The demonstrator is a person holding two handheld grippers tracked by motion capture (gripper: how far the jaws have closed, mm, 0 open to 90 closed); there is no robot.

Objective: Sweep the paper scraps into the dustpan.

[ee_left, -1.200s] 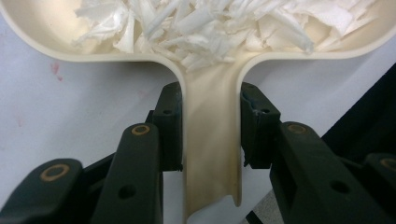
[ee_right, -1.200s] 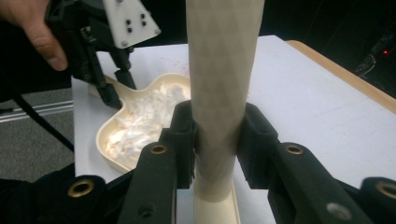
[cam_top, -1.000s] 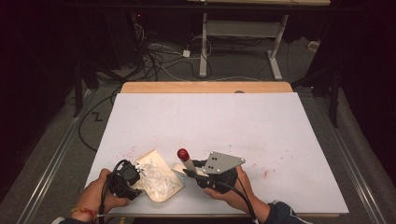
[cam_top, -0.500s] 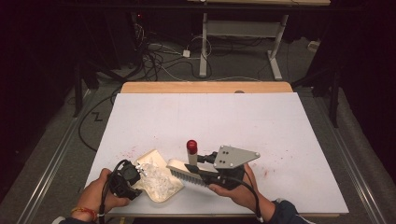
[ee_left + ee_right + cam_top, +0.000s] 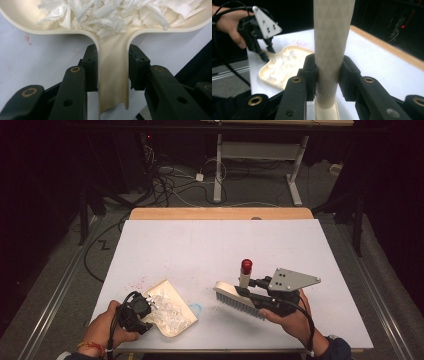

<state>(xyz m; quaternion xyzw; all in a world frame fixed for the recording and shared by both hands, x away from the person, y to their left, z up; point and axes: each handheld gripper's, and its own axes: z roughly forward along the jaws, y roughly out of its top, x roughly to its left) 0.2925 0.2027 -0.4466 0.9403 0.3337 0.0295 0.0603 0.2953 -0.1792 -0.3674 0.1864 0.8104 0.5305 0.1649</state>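
A cream dustpan (image 5: pixel 172 316) full of white paper shreds (image 5: pixel 167 307) lies at the table's front left. My left gripper (image 5: pixel 146 309) is shut on its handle (image 5: pixel 112 75), both pads pressed against its sides, with the shreds (image 5: pixel 112 12) just beyond. Right of it, my right gripper (image 5: pixel 248 289) is shut on a brush (image 5: pixel 235 299), whose red-capped handle end (image 5: pixel 246 265) points up and whose bristles hang over the table. In the right gripper view the handle (image 5: pixel 332 45) stands upright between the jaws, with the dustpan (image 5: pixel 278 68) and left gripper (image 5: pixel 265 53) behind.
The white table top (image 5: pixel 220 245) has a wooden strip (image 5: pixel 220 213) along its far edge. Faint red specks (image 5: pixel 134 283) and a bluish mark (image 5: pixel 196 308) sit near the dustpan. Cables (image 5: pixel 175 180) and a desk frame (image 5: pixel 255 150) lie on the dark floor beyond.
My right gripper has carried the brush to the right and a little up, away from the dustpan's mouth. The left gripper and dustpan have stayed put.
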